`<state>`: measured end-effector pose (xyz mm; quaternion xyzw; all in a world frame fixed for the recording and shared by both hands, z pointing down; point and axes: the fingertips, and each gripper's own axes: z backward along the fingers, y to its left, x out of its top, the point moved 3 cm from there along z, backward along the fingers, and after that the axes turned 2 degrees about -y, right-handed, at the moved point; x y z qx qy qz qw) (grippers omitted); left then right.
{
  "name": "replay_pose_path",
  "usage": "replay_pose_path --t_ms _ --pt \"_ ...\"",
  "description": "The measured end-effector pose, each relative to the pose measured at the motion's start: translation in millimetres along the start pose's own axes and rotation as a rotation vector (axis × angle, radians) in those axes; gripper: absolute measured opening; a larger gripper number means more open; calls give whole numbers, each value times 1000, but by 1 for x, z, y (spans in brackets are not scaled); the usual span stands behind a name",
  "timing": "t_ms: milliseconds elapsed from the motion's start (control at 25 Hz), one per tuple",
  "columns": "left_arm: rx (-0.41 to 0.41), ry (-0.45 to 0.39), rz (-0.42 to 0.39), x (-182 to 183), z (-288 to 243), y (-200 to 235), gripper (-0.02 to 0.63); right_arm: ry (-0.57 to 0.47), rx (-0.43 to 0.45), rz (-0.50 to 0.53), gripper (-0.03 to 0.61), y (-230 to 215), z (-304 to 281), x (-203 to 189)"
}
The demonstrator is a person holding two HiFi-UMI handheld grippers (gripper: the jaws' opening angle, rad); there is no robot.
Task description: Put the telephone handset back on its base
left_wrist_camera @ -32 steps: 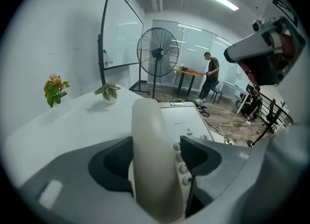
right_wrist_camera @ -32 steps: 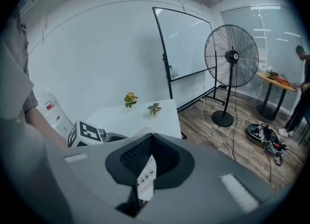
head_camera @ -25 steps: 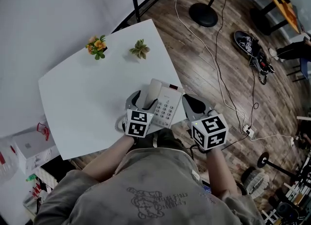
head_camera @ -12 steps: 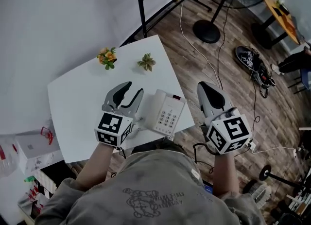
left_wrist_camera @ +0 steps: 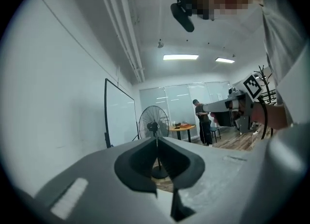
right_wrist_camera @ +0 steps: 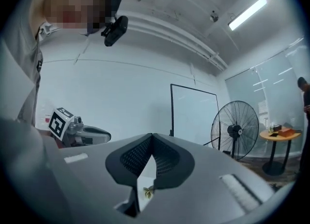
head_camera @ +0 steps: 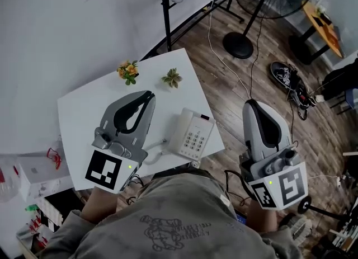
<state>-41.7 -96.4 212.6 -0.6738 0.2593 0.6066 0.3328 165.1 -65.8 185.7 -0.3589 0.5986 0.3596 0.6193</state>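
Handset (head_camera: 180, 125) status: seated lengthwise on left side of base (head_camera: 202, 127) (keypad (head_camera: 194, 139) to the right), near right edge of table (head_camera: 84, 112). Left gripper (head_camera: 147, 95) and right gripper (head_camera: 251, 104): jaws pressed together on nothing, held high, the right one out over the floor. Task judged complete; at most, confirm handset sits fully in cradle.

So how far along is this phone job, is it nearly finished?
It looks finished. Done: the handset lies in its cradle on the telephone base, on the white table. In hand: nothing; the left gripper and the right gripper are both held up clear of the phone, fingers closed and empty. Left: nothing that I can see.
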Motion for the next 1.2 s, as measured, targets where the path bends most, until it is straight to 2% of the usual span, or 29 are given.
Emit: replay_pose_path --t_ms 40,160,280,440,560,680,840,1000,1200 --pt "-5 -17 -6 6 2 -2 2 -19 -1 4 29 2 3 5" --pt "-16 -23 -37 12 6 -6 2 -48 -1 21 28 5 12 14" --pt "-15 -11 -25 3 6 -5 2 -27 6 45 28 6 16 11" --pt "0 26 14 -24 5 -2 2 50 15 49 28 5 18 -16" --pt "-6 85 29 -55 1 -3 0 130 31 55 28 7 13 -49" --pt "2 140 76 -75 3 -4 2 200 39 22 28 10 10 -77" --pt "17 152 91 -79 4 -4 1 232 36 -18 28 13 9 -94" --pt "8 156 88 -81 4 -6 2 244 51 -17 28 18 6 -100" --pt "2 154 48 -81 2 -8 0 253 60 -11 28 17 7 -103"
